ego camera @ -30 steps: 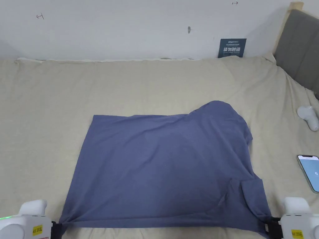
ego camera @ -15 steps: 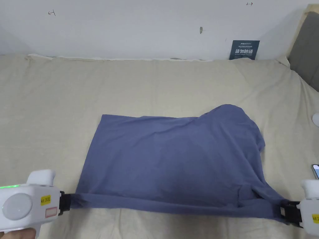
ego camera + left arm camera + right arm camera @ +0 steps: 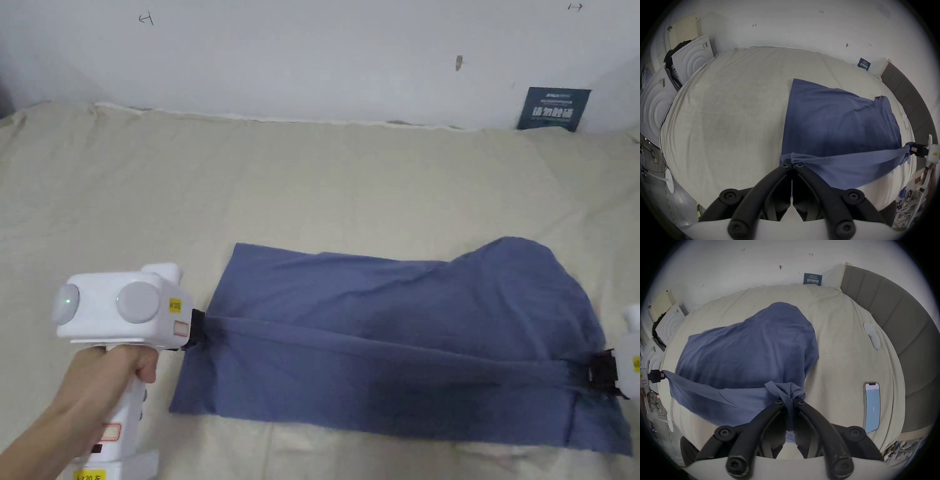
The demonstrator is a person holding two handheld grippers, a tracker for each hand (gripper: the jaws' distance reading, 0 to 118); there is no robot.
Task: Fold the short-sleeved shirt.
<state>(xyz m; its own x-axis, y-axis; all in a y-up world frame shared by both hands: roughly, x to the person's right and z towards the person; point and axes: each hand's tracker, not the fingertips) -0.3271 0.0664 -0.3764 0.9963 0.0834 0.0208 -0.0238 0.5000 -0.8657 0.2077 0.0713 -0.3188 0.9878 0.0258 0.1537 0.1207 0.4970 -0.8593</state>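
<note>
While one blue short-sleeved shirt (image 3: pixel 400 312) lies spread on the beige bed (image 3: pixel 312 175), two hand-held grippers hold its near edge lifted and stretched taut between them. One is the left gripper (image 3: pixel 199 328), whose jaws are closed on a bunched corner of the shirt at its left side; in the left gripper view the two black jaws meet at the tips with the cloth (image 3: pixel 792 156) gathered just past them. A hand (image 3: pixel 103 375) wraps its white handle. The other is the right gripper (image 3: pixel 603 375), cut off by the right border of the head view so that little more than its black tip shows; in the right gripper view its jaws are clamped on a wad of the shirt (image 3: pixel 786 391), with cloth hanging down between them.

The far part of the shirt rests flat on the bed, and a rounded hump rises at its far right. The sleeves and collar are hard to make out among the folds. One phone (image 3: pixel 872 407) lies on the bed to the right of the shirt, well apart from it, and one white object (image 3: pixel 873 335) lies farther back near the grey headboard (image 3: pixel 899 321); what it is cannot be told. One dark sign (image 3: pixel 554 108) leans against the wall
</note>
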